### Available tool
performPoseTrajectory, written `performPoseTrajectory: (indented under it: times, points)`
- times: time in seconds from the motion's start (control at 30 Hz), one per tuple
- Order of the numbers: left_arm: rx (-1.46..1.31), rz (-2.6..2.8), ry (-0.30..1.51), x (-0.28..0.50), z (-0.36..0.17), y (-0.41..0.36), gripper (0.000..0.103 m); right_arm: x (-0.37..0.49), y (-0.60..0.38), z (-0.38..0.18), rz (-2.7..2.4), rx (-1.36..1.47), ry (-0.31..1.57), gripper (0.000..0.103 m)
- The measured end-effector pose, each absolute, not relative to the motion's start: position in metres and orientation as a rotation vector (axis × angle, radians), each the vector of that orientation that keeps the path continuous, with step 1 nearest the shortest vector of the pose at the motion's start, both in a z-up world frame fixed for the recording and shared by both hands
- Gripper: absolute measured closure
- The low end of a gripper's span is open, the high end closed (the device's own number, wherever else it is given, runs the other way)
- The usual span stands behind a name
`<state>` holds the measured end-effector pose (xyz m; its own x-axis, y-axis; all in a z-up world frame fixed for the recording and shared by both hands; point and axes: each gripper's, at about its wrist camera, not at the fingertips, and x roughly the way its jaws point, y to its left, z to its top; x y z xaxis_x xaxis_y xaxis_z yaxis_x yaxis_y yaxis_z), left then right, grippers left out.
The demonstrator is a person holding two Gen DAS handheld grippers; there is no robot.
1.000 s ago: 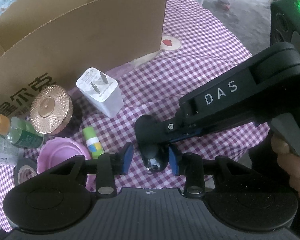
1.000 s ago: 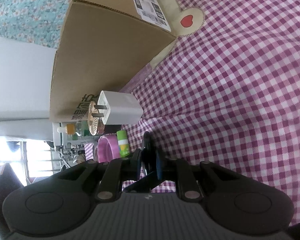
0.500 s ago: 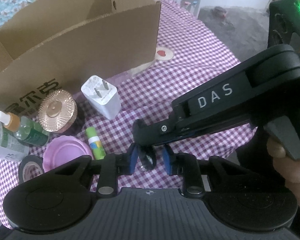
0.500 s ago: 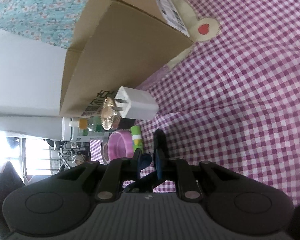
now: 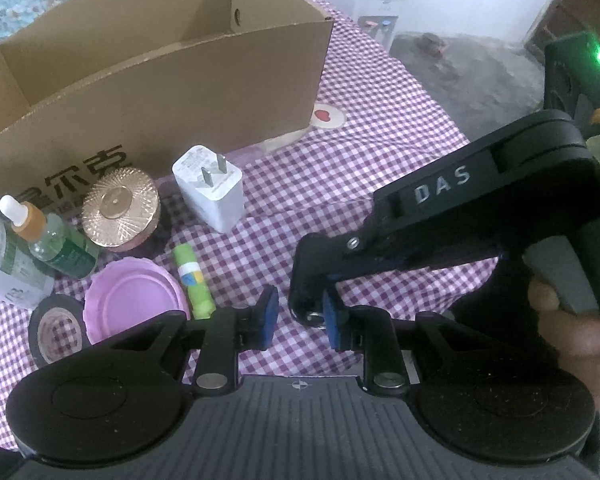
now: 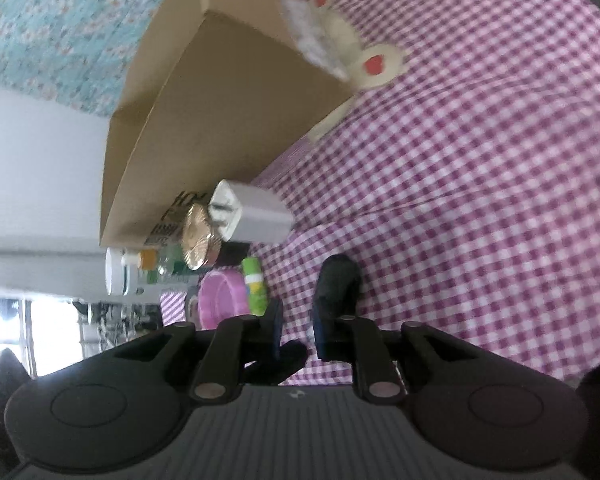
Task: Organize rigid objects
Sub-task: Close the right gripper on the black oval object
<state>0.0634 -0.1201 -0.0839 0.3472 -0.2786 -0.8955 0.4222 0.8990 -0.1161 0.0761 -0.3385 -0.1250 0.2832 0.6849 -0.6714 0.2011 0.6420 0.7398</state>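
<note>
Right gripper (image 6: 298, 330): nearly together, clamped on black object (image 6: 336, 280);
Left gripper (image 5: 300, 318): slightly apart, one pad touching black object;
Change: left gap narrower than before

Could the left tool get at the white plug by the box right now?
Probably not at once. The plug stands clear on the cloth, but a small black thing, held out by the right tool, sits between the left tool's fingers.
</note>
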Motion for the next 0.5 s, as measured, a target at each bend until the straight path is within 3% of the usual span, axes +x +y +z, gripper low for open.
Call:
performPoseTrajectory:
  times: [0.5]
  points:
    - [0.141,-0.479,1.213,0.076,-0.103,-0.127,0.072,0.078,-0.36,-0.157,0.369,0.999,1.298,0.079]
